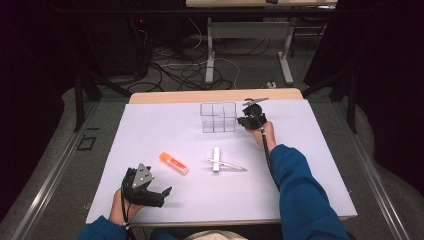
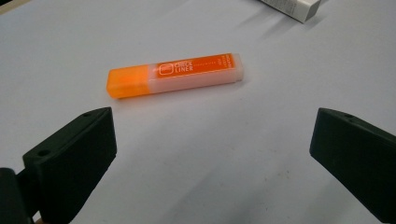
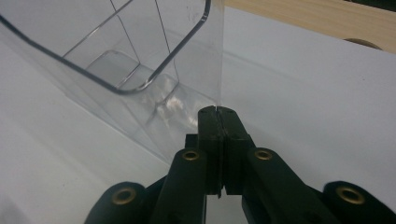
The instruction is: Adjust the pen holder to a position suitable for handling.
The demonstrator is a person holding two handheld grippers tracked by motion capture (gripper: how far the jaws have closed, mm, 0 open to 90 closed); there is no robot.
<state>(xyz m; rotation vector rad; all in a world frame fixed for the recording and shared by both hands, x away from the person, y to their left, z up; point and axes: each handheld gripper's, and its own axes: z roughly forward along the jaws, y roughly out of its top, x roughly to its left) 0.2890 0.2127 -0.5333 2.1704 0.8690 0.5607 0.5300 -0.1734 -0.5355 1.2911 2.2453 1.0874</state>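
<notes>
A clear plastic container [image 1: 218,117] with inner dividers stands at the back of the white mat. My right gripper [image 1: 248,120] is at its right side. In the right gripper view the jaws [image 3: 218,112] are pressed together, and the container's [image 3: 121,70] thin side wall runs edge-on down into the seam between them. An orange highlighter [image 1: 174,163] lies flat left of centre. My left gripper [image 1: 162,195] rests near the front left edge, open, with the highlighter [image 2: 175,74] lying ahead of its jaws [image 2: 212,154] and apart from them.
A small white box [image 1: 216,160] lies near the middle with a thin pale stick [image 1: 231,165] across it; the box's corner [image 2: 299,5] shows beyond the highlighter. The white mat [image 1: 150,130] covers a wooden table [image 1: 165,96]. Cables and desk legs are on the floor behind.
</notes>
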